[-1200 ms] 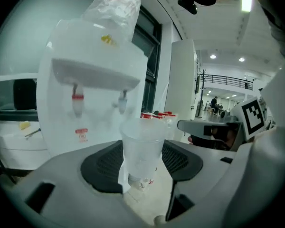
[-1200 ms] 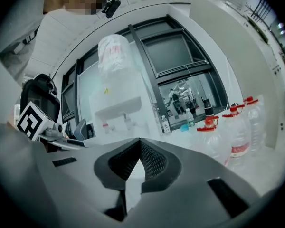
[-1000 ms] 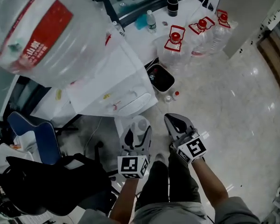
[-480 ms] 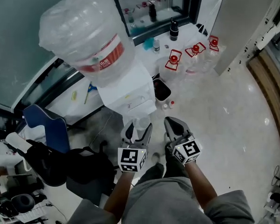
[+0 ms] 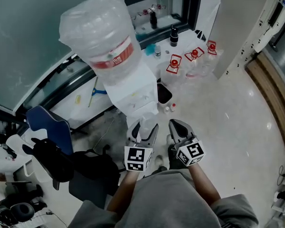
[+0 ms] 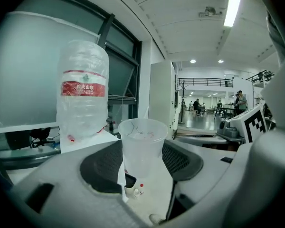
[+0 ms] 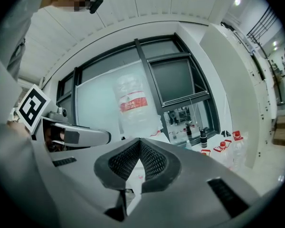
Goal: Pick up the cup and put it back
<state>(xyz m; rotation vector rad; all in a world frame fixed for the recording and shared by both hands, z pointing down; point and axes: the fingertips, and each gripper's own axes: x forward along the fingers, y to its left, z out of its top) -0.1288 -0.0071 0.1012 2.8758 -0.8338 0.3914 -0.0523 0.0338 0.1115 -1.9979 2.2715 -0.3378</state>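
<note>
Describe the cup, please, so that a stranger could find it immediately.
Find the white water dispenser carrying a big upturned bottle. Just before it, the left claw grips the cup: small, translucent, open-topped, without the red caps of the floor bottles.

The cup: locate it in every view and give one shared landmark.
Head view: lower centre, the cup between the jaws of the left gripper.
Left gripper view: dead centre, gripped between its jaws.
Right gripper view: not in it.
Shared landmark: the red-labelled water bottle.
</note>
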